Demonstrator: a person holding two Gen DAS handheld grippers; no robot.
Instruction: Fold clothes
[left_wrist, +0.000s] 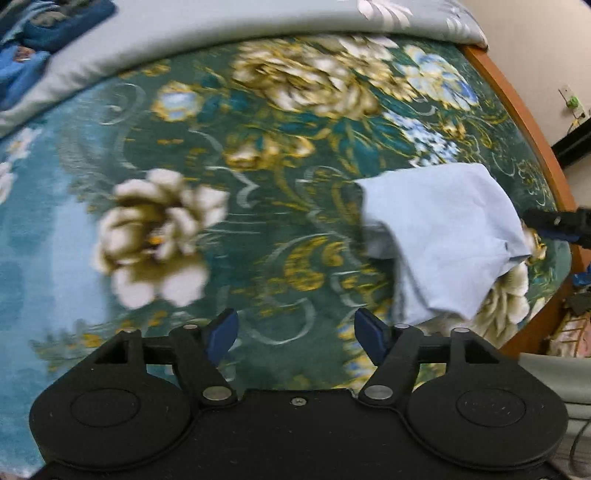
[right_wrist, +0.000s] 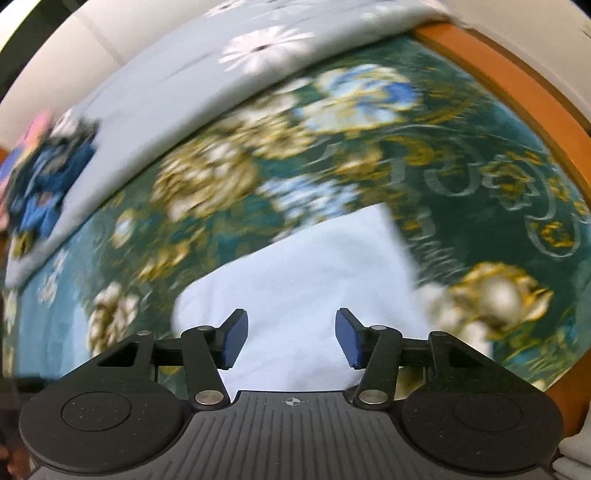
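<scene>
Left wrist view: a green floral blanket (left_wrist: 221, 229) covers the bed, grey sheet (left_wrist: 184, 37) beyond, orange wooden edge (left_wrist: 517, 110) at right. The light blue garment (left_wrist: 443, 236) lies folded near that edge. The left gripper (left_wrist: 295, 334) hovers, fingers spread, holding nothing.

Right wrist view: the right gripper (right_wrist: 291, 338) gapes empty above the garment (right_wrist: 314, 266)

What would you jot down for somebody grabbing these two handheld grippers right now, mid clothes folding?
Left gripper: open, empty, over the floral blanket, not touching any cloth.
Right gripper: open, empty, fingers apart above the light blue garment.
The garment lies near the bed's wooden edge, partly folded over itself with a loose flap still sticking out.
Done: some folding, apparently.
Left: probably tuck the flap and finish. More clothes sit piled far off.
</scene>
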